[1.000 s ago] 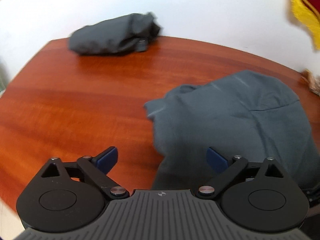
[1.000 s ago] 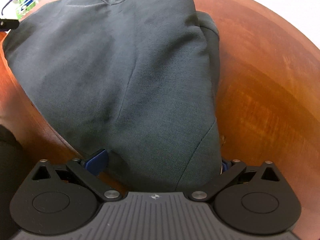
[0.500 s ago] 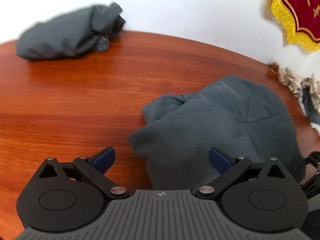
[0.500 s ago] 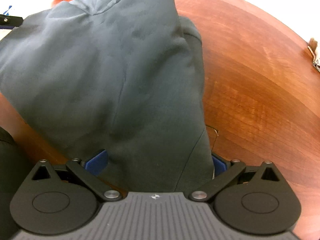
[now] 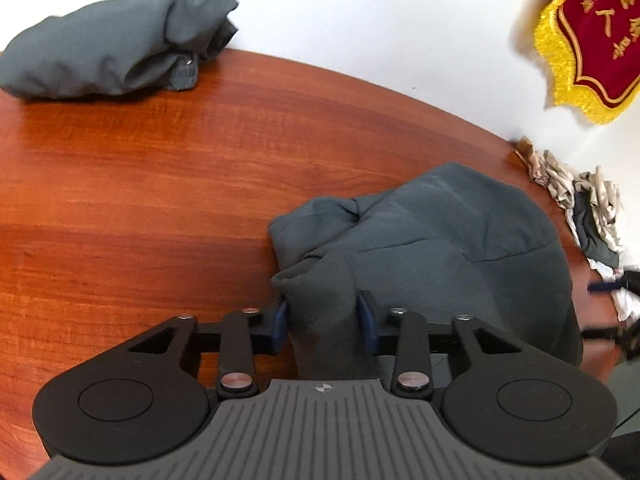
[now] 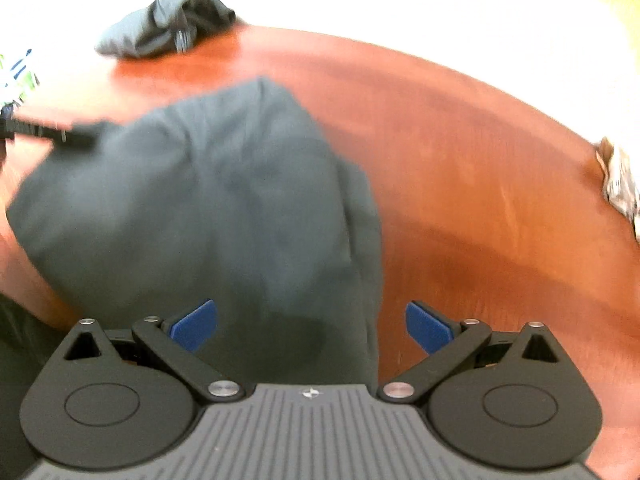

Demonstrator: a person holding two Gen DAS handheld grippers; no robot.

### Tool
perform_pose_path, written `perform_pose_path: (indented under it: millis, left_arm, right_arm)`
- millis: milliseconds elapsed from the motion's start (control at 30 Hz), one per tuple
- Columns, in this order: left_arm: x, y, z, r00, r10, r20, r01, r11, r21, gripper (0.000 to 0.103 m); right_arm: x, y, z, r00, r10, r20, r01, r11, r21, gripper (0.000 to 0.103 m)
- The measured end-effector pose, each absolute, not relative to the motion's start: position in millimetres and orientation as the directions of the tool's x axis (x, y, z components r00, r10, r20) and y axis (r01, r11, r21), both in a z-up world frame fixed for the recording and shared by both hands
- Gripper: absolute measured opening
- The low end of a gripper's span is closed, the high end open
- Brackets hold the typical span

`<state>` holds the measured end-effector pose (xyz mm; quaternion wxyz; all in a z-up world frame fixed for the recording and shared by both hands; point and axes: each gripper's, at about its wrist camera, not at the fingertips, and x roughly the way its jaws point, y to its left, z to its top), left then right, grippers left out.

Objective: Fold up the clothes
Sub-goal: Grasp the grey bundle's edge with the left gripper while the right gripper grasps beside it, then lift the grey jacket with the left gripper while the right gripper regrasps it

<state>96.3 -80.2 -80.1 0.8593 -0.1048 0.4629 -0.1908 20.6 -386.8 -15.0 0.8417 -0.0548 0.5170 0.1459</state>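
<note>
On my far left a bundled dark jacket (image 5: 116, 42) lies at the back edge of the wooden worktop (image 5: 160, 184), well apart from the grey garment (image 5: 432, 240) that is my landmark. My left gripper (image 5: 323, 322) has just been closing – its blue fingers (image 5: 279, 322) now pinch a bunched fold at the garment's near left corner. To the garment's right, my right gripper (image 6: 312, 326) hovers blurred over its near edge, fingers (image 6: 194, 324) spread wide, touching nothing. Right of the garment, at the worktop's edge, crumpled pale cloths (image 5: 588, 208) lie – a red pennant (image 5: 596, 28) hangs above them.
</note>
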Motion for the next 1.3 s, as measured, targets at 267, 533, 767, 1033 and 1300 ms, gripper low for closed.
perform_pose_path:
  millis: [267,533,767,1033,1300]
  left_arm:
    - [92,-89,-75,0.520,-0.414,-0.747,0.269,0.910,-0.317,0.021]
    - [89,-98,-66,0.551,-0.393,-0.736,0.315,0.915,-0.252,0.020]
    - [84,-102,-58,0.578,-0.397,-0.713,0.336,0.912,-0.235,0.020]
    - [79,-111,-27,0.626,-0.455,-0.633,0.417,0.882,-0.220,0.018]
    - [117,-122,-37,0.621,-0.449,-0.642,0.421,0.882,-0.210,0.019]
  right_arm:
    - [115,-368,-11,0.465,0.279,-0.840,-0.380,0.920,0.095,0.096]
    - [169,-356,-36,0.341,0.383,-0.858,-0.446,0.870,0.211,0.074]
    - [153,-366,-46,0.307,0.461,-0.833,-0.412,0.853,0.320,0.010]
    - [113,-386,-2,0.437,0.471,-0.766,-0.332,0.876,0.349,0.004]
    - [107,-408,11,0.528,0.401,-0.748,-0.261,0.916,0.306,0.004]
